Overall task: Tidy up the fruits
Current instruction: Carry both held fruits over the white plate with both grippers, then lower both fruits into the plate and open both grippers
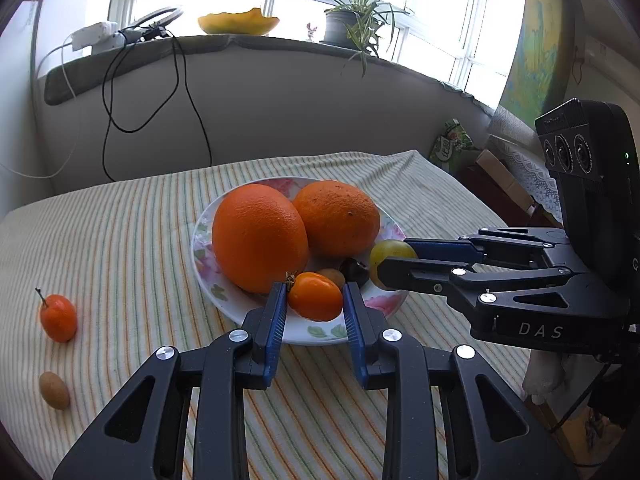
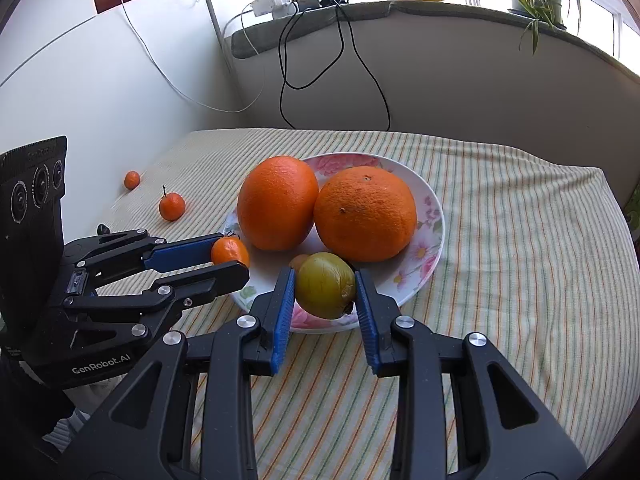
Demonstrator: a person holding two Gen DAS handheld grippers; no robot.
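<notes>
Two grippers at work: both reach over the near rim of the flowered plate (image 1: 202, 240), each closed on one small fruit.
Left gripper (image 1: 316, 298): jaws drawn nearly together, blue pads pressed on either side of a small orange kumquat (image 1: 316, 296) with a stub of stem; the fruit sits over the plate's front edge.
Right gripper (image 2: 325, 290): jaws likewise narrow, clamped on a yellow-green plum (image 2: 326, 290), also above the plate's near edge.
Already on the plate: two large oranges (image 1: 260, 236) side by side, touching; in front of them a small brown fruit (image 1: 334, 276) and a dark one beside it, too hidden to name.
Still on the cloth: a second kumquat (image 1: 59, 317) with a stem and a small tan fruit (image 1: 54, 391) near it, both well apart from the plate; the right wrist view shows one more small orange fruit (image 2: 132, 179) farther off.
Step in hand (judgement): delivery of two small fruits to the plate, seemingly at the point of setting down.
Next move calls for: lowering each fruit into a free gap before the oranges, then parting the pads gently so neither rolls off the shallow rim.
Surface: table under a striped cloth (image 2: 500, 240), slightly rumpled at the far corner.
Room: grey sill (image 1: 280, 46) under a bright window, bearing a potted plant (image 1: 352, 20), a yellow bowl (image 1: 238, 22), a ring light and trailing black cables.
</notes>
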